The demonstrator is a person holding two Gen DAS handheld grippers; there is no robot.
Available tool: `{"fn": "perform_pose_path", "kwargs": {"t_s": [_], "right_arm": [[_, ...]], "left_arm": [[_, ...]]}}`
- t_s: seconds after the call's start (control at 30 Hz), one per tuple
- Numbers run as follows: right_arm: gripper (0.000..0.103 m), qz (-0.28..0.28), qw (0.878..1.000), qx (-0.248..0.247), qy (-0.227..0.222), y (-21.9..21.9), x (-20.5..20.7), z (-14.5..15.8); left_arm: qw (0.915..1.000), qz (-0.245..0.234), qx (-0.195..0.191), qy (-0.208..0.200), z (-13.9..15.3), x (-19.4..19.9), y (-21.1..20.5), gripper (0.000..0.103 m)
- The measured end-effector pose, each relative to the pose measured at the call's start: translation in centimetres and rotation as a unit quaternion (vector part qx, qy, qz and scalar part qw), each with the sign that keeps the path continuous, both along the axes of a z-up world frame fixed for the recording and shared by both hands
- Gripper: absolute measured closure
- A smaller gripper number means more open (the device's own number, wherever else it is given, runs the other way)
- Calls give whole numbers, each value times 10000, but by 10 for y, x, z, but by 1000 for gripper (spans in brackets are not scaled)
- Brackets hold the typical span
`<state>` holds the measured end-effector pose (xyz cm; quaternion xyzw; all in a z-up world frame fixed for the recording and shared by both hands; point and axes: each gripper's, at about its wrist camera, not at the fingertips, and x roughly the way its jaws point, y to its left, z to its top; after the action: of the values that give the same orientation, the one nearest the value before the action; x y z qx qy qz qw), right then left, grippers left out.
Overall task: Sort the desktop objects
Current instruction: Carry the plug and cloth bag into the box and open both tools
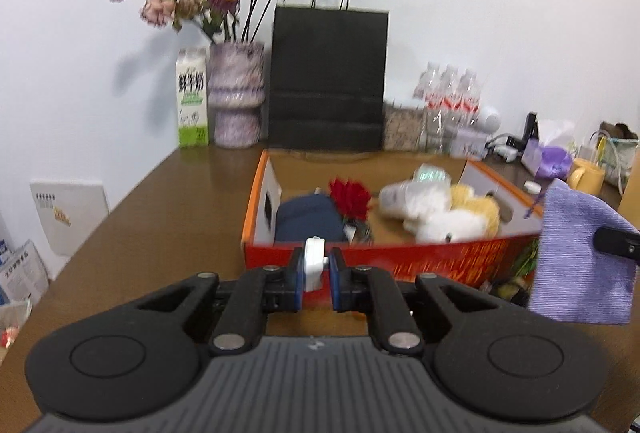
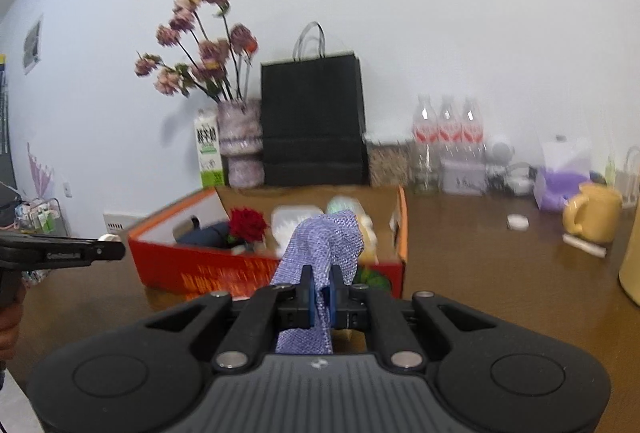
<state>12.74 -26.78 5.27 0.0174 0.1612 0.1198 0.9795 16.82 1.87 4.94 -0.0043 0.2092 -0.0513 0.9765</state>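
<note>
Between the blue pads of the left claw (image 1: 316,273), in the left wrist view, sits a small white plastic piece (image 1: 313,261), clenched across its flat sides just short of the near wall of the orange cardboard box (image 1: 400,261) on the counter (image 1: 168,201). It looks light, rigid and smooth, so it could twist or slip if pinched near an edge; the mid-body grip it has now seems the safe one. Inside the box lie a dark blue pouch (image 1: 308,219), a red rose (image 1: 352,199) and a white-and-yellow plush toy (image 1: 448,213). From the right wrist view, the right claw (image 2: 320,299) is clamped on a purple cloth (image 2: 324,249), bunched between the pads and drooping both ways. Soft and limp, it will sag and drag, so it is best lifted clear of the box wall (image 2: 402,233).
</note>
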Motion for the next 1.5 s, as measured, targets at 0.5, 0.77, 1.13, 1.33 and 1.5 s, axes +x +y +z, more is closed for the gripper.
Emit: {"fn": "perform_pose_path", "kwargs": {"t_s": [0.5,0.77,1.13,1.33,1.5], "right_arm": [[98,469,9980,8,-427,57,70,40],[98,651,9976,-195,-91,88,143,23],[97,846,9950,-308,424,91,182,-22],[93,789,9948,-430,478,92,182,-28],[52,587,9960,-529,411,89,178,-26]], "left_arm": [[9986,-71,-195,-496,37,60,-26,90],[9993,90,-187,-311,27,115,-26,90],[9997,160,31,168,-22,154,-24,90],[9995,145,259,121,-27,151,-33,85],[9992,246,321,-48,-23,143,-33,33]]}}
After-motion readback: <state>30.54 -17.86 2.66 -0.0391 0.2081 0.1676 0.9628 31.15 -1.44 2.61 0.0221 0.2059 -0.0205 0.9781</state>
